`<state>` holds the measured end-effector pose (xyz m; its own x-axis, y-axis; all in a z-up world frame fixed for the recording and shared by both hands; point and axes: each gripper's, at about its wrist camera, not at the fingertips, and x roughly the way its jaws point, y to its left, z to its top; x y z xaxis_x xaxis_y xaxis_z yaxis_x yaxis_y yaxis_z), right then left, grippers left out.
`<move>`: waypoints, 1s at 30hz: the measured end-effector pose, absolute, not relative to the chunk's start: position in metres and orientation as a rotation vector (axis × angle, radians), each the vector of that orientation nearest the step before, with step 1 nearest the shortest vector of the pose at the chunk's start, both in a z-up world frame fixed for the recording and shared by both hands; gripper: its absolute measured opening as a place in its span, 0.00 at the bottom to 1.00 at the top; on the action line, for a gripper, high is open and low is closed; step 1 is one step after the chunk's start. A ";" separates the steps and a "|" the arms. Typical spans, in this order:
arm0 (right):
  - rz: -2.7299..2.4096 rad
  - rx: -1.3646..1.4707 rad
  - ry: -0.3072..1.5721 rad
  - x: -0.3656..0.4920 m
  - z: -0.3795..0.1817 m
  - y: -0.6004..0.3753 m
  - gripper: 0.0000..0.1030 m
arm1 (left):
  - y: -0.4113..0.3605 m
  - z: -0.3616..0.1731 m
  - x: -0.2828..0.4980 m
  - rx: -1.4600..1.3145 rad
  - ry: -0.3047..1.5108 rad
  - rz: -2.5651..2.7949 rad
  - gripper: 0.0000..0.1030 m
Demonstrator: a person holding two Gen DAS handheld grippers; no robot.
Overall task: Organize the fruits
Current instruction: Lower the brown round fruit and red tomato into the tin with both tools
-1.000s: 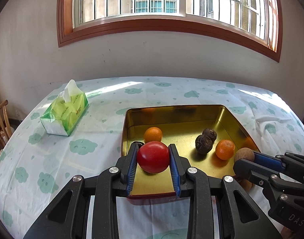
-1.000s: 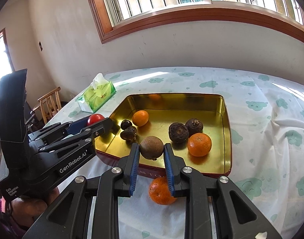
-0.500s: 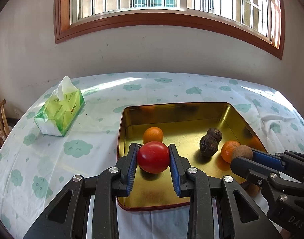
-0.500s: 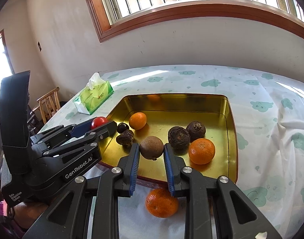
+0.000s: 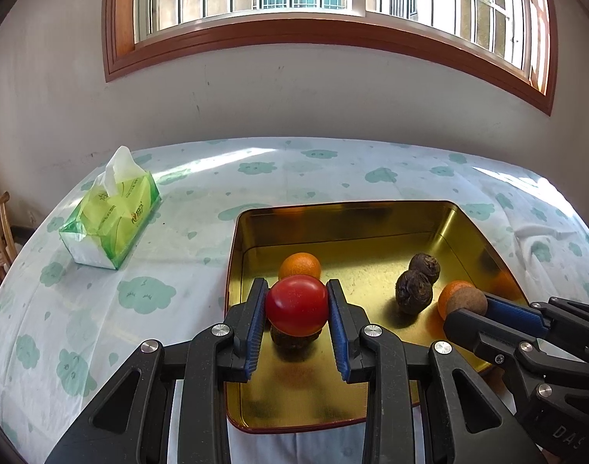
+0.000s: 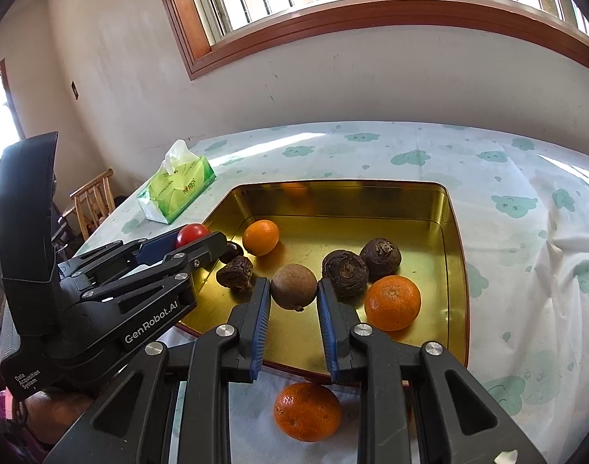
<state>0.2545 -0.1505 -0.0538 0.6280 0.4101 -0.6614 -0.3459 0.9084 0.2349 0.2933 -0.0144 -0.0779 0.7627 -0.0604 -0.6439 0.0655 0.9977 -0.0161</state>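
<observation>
My left gripper (image 5: 297, 305) is shut on a red tomato (image 5: 297, 304) and holds it above the near left part of the gold tray (image 5: 333, 402). My right gripper (image 6: 293, 290) is shut on a round brown fruit (image 6: 293, 287) above the tray's (image 6: 455, 270) near side. In the tray lie two oranges (image 6: 260, 236) (image 6: 392, 302) and several dark wrinkled fruits (image 6: 344, 273). One more orange (image 6: 307, 411) lies on the tablecloth in front of the tray, below my right gripper.
A green tissue pack (image 5: 111, 224) stands on the cloud-print tablecloth (image 5: 147, 294) left of the tray. A wooden chair (image 6: 91, 201) stands past the table's left edge. The wall and window are behind the table.
Both grippers have moved forward over the tray with their fruits still held. The tomato and the brown fruit now hang further inside the tray's near edge.
</observation>
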 end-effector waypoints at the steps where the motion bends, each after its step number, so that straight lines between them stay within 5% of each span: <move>1: 0.434 0.089 0.780 0.255 -0.054 -0.150 0.22 | -0.014 -0.078 0.295 0.007 0.701 -0.068 0.30; 30: 0.444 0.098 0.804 0.281 -0.068 -0.144 0.22 | -0.013 -0.090 0.320 -0.006 0.722 -0.064 0.30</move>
